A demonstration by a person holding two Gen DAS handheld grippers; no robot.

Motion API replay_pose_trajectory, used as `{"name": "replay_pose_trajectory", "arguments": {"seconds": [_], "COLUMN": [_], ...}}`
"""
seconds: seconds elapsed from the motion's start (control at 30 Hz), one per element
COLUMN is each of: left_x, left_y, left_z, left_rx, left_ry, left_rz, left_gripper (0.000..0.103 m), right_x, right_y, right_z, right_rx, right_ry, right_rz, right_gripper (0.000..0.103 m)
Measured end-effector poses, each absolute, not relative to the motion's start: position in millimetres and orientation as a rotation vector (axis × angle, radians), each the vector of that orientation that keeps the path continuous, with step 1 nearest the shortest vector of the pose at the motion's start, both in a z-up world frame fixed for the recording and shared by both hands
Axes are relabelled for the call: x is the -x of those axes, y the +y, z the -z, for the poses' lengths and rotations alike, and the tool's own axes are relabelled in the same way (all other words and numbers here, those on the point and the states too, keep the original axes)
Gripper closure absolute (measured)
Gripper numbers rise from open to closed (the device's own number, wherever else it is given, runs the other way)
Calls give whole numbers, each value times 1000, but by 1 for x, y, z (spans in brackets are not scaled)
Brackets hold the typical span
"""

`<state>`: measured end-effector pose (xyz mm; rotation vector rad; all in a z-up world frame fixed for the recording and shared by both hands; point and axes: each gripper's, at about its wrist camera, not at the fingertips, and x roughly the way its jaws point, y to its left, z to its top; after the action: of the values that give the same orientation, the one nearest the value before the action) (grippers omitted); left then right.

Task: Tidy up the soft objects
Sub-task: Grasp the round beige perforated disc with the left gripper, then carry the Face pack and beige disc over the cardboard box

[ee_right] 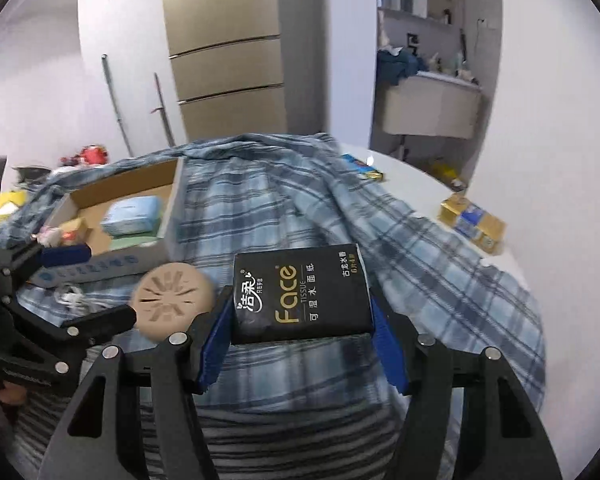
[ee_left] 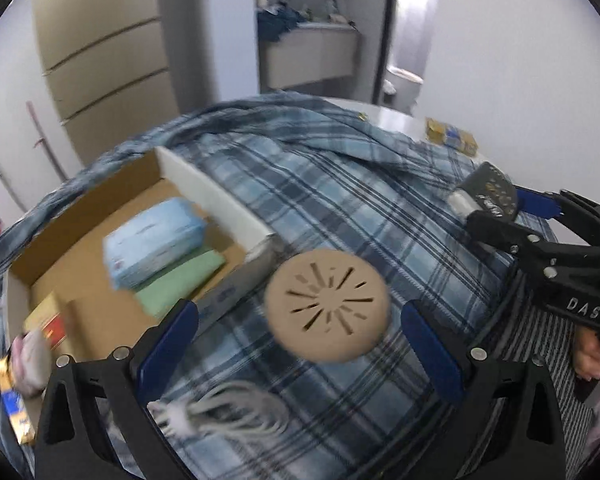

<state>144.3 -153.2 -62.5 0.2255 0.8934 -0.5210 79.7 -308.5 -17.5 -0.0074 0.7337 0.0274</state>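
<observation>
My right gripper (ee_right: 302,320) is shut on a black "Face" tissue pack (ee_right: 302,294) and holds it above the blue plaid cloth (ee_right: 260,208); the pack also shows in the left wrist view (ee_left: 488,196). My left gripper (ee_left: 300,340) is open and empty, its fingers either side of a round tan slotted pad (ee_left: 327,310) lying on the cloth. An open cardboard box (ee_left: 188,178) at the left holds a light blue tissue pack (ee_left: 152,246) and a green pack (ee_left: 180,280).
A white tangled cord (ee_left: 220,410) lies on the cloth near my left gripper. Yellow-and-blue packets (ee_right: 470,220) sit on the white table at the right. Small packets (ee_left: 32,360) lie by the box's near left corner. A beige cabinet stands behind.
</observation>
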Motion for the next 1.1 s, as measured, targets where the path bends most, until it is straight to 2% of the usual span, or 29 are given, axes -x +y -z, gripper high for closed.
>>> {"name": "replay_pose_trajectory", "arguments": {"seconds": [0.33,0.6,0.8,1.1], "left_x": [-156,-163,-149,-85], "left_y": [-183,-186,-163,-105], "left_z": [80,94,67,21], "left_rx": [-319,-335,-255,-129], "left_ry": [964,1004,911,800], "left_rz": [571,561,507,431], "left_gripper": [1,20,23,23], "right_x": [-99,-100,-99,-83], "right_y": [-313,-312,-312,-301], "right_z": [46,49,48,22], "right_rx": [-28,-28,-26,51], "right_ry": [837,855,853,793], "right_rz": [-79,-88,-86,-132], "right_gripper": [40,40,40,40]}}
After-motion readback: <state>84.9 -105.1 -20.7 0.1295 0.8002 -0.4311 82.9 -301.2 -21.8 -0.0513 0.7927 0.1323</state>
